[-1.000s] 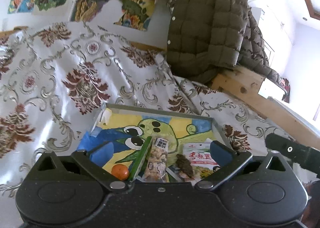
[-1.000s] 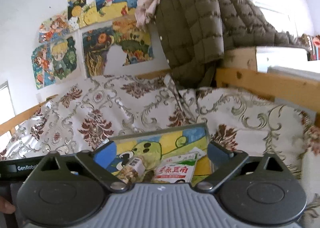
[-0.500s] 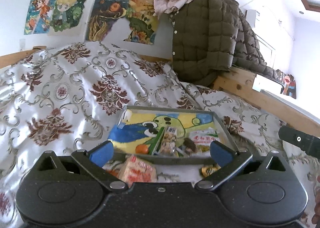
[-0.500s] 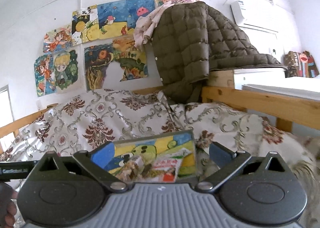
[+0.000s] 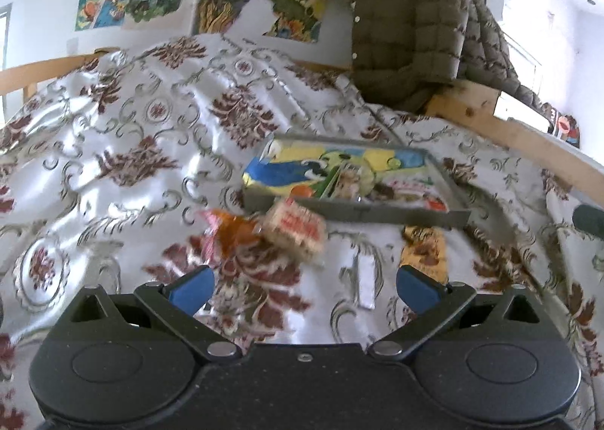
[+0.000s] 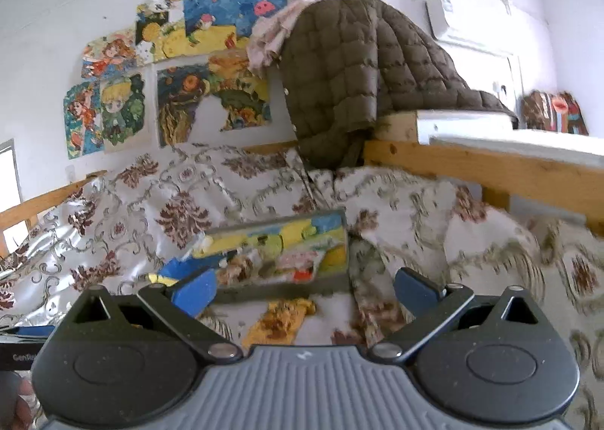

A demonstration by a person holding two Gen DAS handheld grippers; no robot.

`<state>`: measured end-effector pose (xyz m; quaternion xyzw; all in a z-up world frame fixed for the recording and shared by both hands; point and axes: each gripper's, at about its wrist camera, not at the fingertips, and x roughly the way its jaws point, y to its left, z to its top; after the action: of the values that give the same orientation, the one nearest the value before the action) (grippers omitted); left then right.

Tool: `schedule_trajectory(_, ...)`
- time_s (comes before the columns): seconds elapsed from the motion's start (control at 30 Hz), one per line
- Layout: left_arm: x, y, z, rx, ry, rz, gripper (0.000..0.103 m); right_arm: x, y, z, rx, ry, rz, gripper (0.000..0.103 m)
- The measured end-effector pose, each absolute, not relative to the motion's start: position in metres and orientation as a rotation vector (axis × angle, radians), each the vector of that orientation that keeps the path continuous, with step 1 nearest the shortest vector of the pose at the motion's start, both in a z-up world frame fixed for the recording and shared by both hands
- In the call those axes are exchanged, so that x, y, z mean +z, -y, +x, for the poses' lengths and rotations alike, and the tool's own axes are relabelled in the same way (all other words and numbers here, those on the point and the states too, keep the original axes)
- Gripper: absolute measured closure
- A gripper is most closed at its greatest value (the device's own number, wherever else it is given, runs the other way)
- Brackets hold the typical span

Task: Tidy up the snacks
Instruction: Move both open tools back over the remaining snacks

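A grey tray [image 5: 355, 214] with a cartoon-painted bottom lies on the bed and holds several snack packets. It also shows in the right wrist view [image 6: 279, 290]. On the bedspread in front of it lie a red-and-tan cracker pack [image 5: 296, 228], an orange wrapper [image 5: 234, 231], a yellow packet [image 5: 424, 248] and a small white stick [image 5: 365, 281]. The yellow packet also shows in the right wrist view [image 6: 281, 320]. My left gripper [image 5: 304, 286] is open and empty, back from the loose snacks. My right gripper [image 6: 304, 288] is open and empty, just above the yellow packet.
A floral bedspread [image 5: 151, 165] covers the bed. A wooden bed rail [image 6: 490, 173] runs along the right, with a brown quilted jacket [image 6: 358, 75] draped over it. Posters [image 6: 181, 90] hang on the white wall behind.
Both grippers have pulled back from the tray. The loose snacks on the bedspread in front of it have come into view. Both stay open.
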<state>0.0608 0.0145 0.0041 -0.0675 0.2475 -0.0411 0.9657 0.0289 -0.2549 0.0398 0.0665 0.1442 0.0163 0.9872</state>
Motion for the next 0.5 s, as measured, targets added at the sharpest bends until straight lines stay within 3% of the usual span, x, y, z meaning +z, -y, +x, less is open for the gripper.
schedule_trajectory(0.5,-0.017,-0.017,0.05,-0.044,-0.577,-0.062,0.001,-0.004,0.23,0.038,0.107,-0.462,0.076,0.0)
